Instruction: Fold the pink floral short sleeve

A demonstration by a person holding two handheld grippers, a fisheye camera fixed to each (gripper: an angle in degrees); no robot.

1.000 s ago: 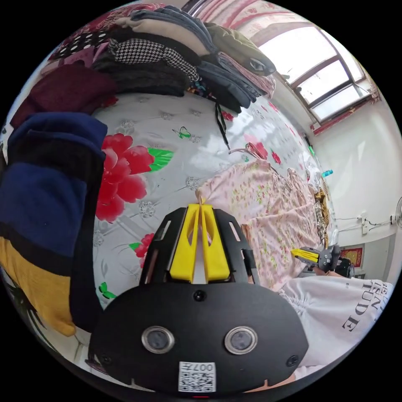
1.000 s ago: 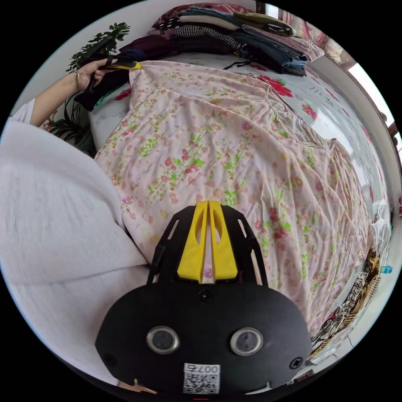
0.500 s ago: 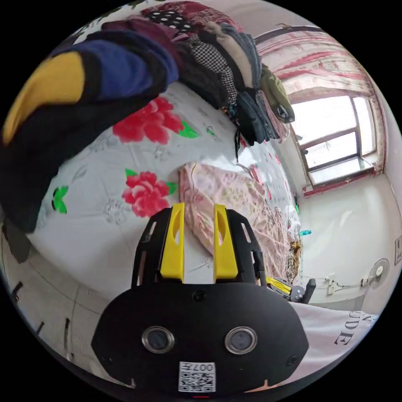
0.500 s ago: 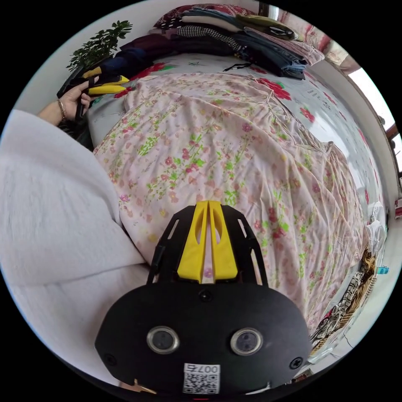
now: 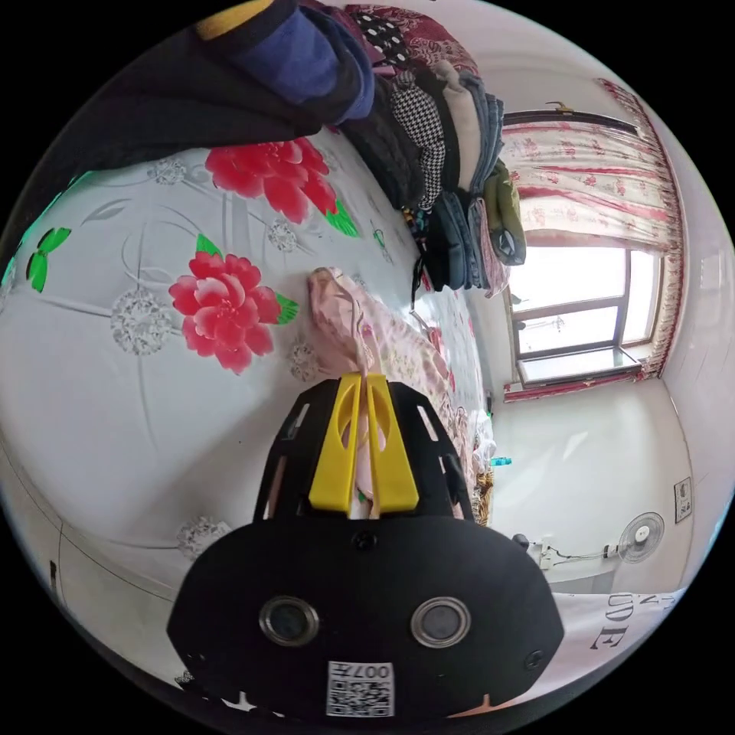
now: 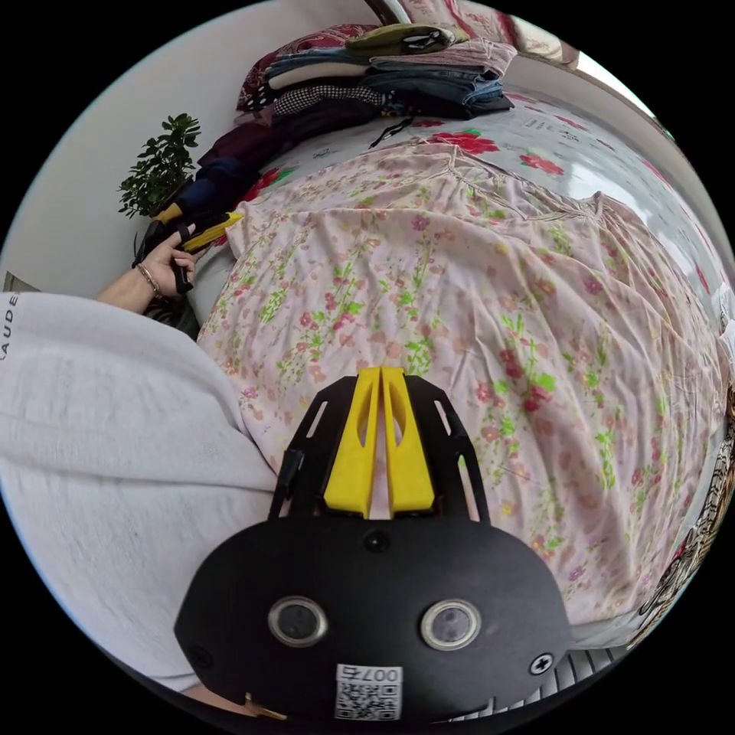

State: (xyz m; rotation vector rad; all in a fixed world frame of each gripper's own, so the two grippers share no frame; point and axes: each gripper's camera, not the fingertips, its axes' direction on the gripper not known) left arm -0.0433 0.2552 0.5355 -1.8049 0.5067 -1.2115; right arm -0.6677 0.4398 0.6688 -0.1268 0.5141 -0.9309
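The pink floral short sleeve (image 6: 459, 268) lies spread across the bed, wrinkled, with its neckline toward the far side. My right gripper (image 6: 380, 371) is shut on its near edge, and pink cloth shows between the yellow jaws. In the left gripper view the garment (image 5: 398, 344) runs away from me as a narrow ridge. My left gripper (image 5: 366, 377) is shut on its end, with a fold of cloth pulled up into the jaws. In the right gripper view a hand holds the left gripper (image 6: 210, 228) at the garment's left corner.
A stack of folded clothes (image 6: 383, 69) sits at the head of the bed, with dark garments (image 5: 230, 76) beside it. The bedsheet (image 5: 115, 367) is white with red flowers. A plant (image 6: 157, 164) stands by the wall. My white top (image 6: 99, 429) is at the left. A window (image 5: 582, 306) and a fan (image 5: 641, 532) are beyond the bed.
The left gripper let go of the garment's corner, stood open half a second ago, and has shut on the cloth again. The right gripper stayed shut on the near edge.
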